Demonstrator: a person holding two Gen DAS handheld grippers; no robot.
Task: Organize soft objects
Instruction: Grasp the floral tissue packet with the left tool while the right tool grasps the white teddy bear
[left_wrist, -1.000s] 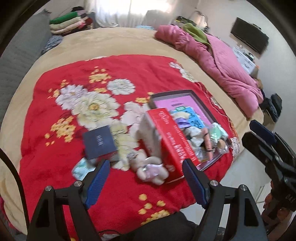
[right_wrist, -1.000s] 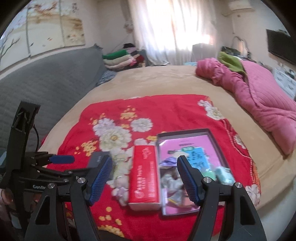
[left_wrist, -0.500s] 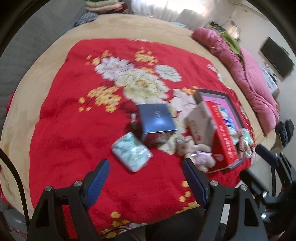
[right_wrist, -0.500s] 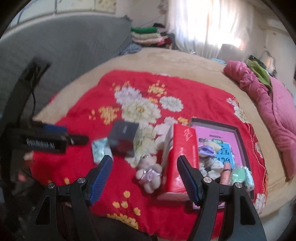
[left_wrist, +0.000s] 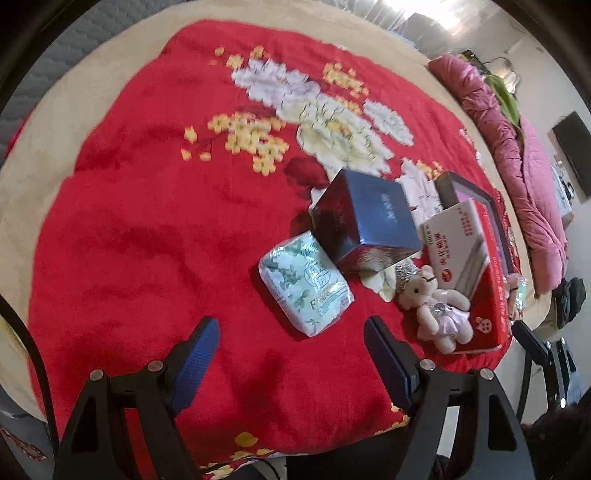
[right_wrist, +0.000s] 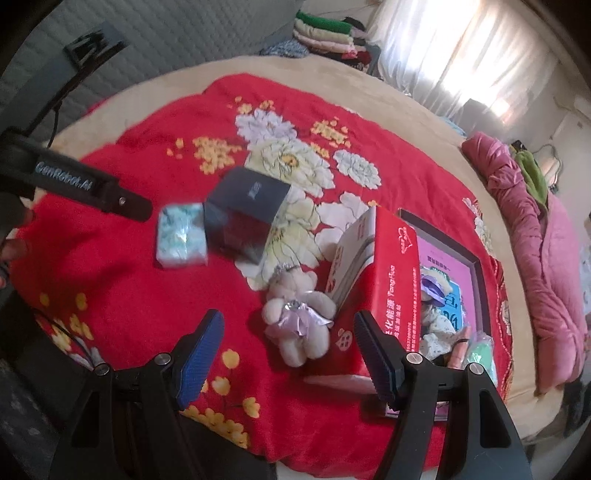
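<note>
A pale green tissue pack (left_wrist: 306, 283) (right_wrist: 181, 235) lies on the red flowered blanket (left_wrist: 147, 229) beside a dark blue box (left_wrist: 365, 221) (right_wrist: 246, 210). A small beige teddy bear (left_wrist: 436, 306) (right_wrist: 297, 317) in a lilac dress leans on a red and white carton (left_wrist: 465, 258) (right_wrist: 380, 284). My left gripper (left_wrist: 291, 332) hovers open just short of the tissue pack, with nothing between its fingers. My right gripper (right_wrist: 288, 332) stands open above the bear's lower half, apart from it. The left gripper also shows in the right wrist view as a black arm at the left edge.
A dark shallow tray (right_wrist: 476, 266) (left_wrist: 480, 192) with a pink floor and several small items lies right of the carton. A pink quilt (right_wrist: 543, 251) is bunched at the bed's right side. Folded clothes (right_wrist: 325, 33) are stacked at the far end. The blanket's near edge is close below.
Both grippers have dropped toward the blanket and rolled. The left view swung from the carton and tray to the tissue pack; the right view came down over the bear. Neither gripper's opening changed.
</note>
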